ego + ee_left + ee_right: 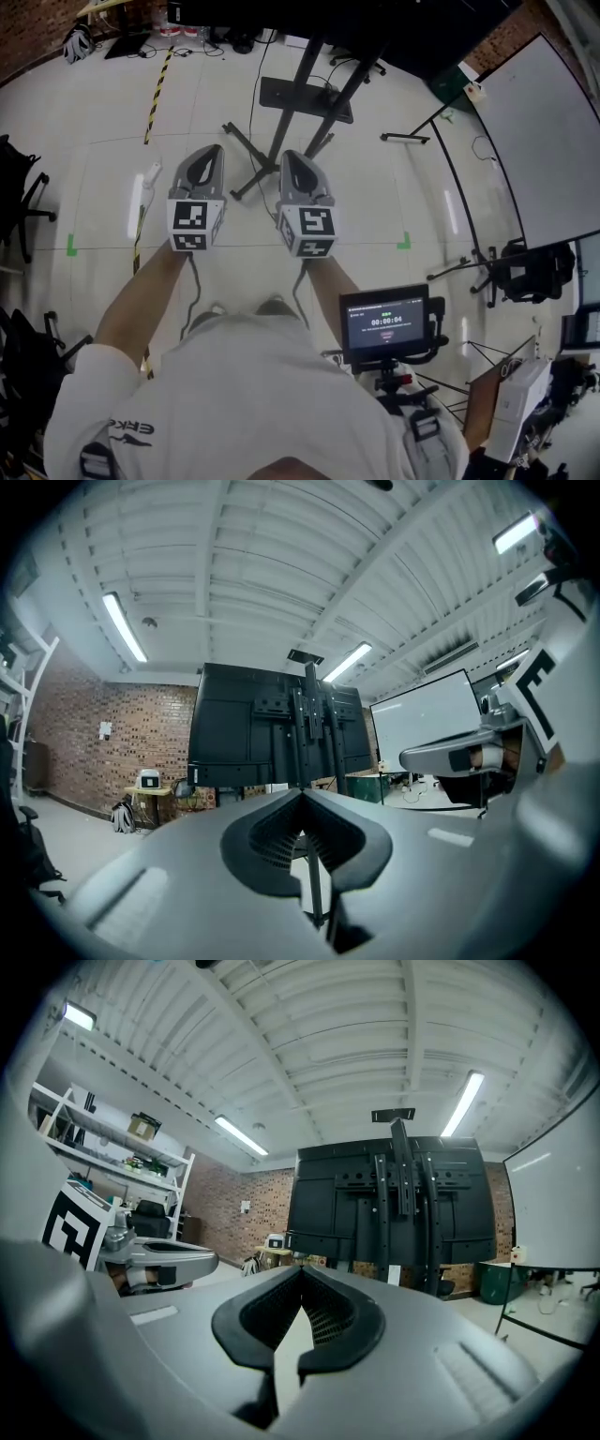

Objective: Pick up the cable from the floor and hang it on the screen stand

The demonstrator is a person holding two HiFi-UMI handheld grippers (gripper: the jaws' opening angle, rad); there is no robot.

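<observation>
- The grey left gripper (pixel 302 794) points level. Its two jaws are pressed fully together and nothing is between them.
- The grey right gripper (pixel 301 1271) is just beside it on its right, also level. Its jaws meet tip to tip as well and hold nothing.
- Behind the right jaws, close to the person's body, a small black monitor (pixel 384 322) with a lit screen sits on a mount.
- Below both pairs of jaws is the pale glossy floor (pixel 94 122). A small green tape mark (pixel 403 242) lies on it, off to the right of the right jaws.
- Ahead of the jaws, a thin dark cable (pixel 252 89) lies on the floor. It runs away from the left jaw tips, along the left side of the stand's base plate. Neither gripper touches it.
- The black metal screen stand (pixel 306 97) is directly ahead of both jaws, apart from them. Two of its floor legs reach toward the gap between the grippers.
- In both gripper views the stand carries a large black screen (pixel 262 728), upright and seen from its back, just above the closed jaw tips.
- Far to the right of the jaws stands a large whiteboard (pixel 548 141) on a thin black frame.
- Farthest, behind the screen, is a red brick wall (pixel 94 738).
</observation>
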